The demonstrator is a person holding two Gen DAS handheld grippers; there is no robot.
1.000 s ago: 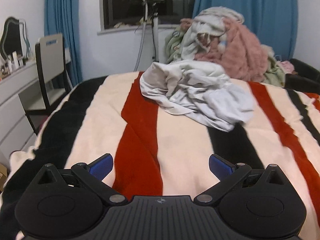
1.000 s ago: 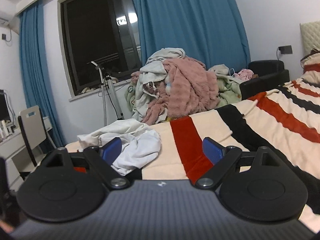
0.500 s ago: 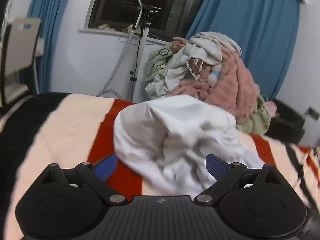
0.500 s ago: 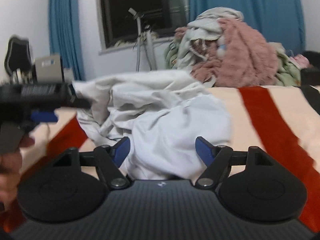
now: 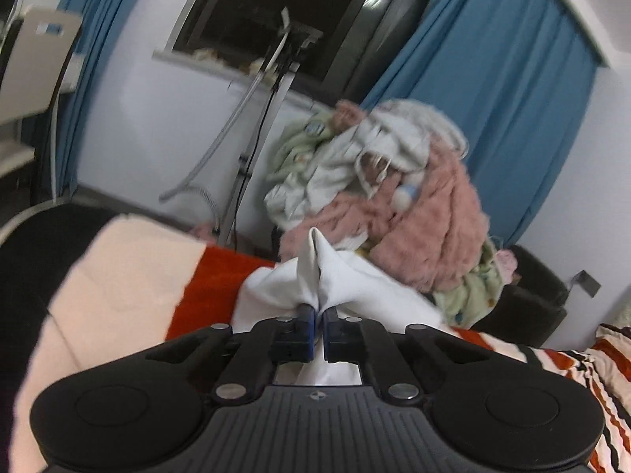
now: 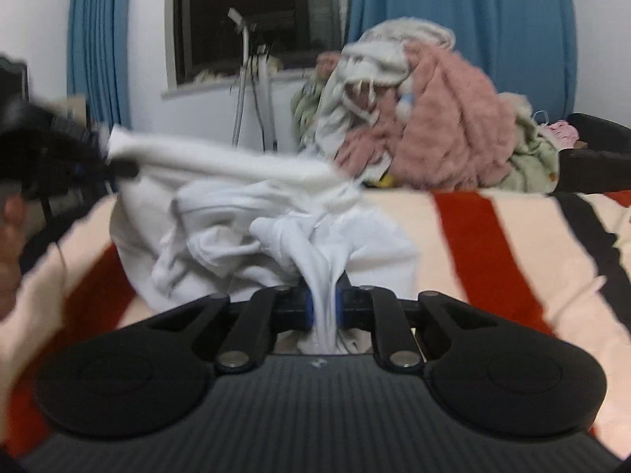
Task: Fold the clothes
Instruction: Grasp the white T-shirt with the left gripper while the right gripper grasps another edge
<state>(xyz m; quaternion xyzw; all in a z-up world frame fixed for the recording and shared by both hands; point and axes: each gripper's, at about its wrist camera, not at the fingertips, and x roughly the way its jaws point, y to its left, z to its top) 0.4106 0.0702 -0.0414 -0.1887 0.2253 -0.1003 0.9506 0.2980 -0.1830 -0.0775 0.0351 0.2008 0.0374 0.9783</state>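
White garment (image 6: 244, 244) is bunched on the striped blanket (image 6: 493, 244) of the bed, before the laundry pile (image 6: 434, 118). One fold is pinched by the left gripper (image 5: 318, 321), whose jaws have just been closing on it. Another bunch is clamped by the right gripper (image 6: 324, 307), likewise just closed.

1 white garment (image 6: 221, 236), 2 tongs (image 6: 324, 307) (1 laundry heap (image 6: 434, 118))
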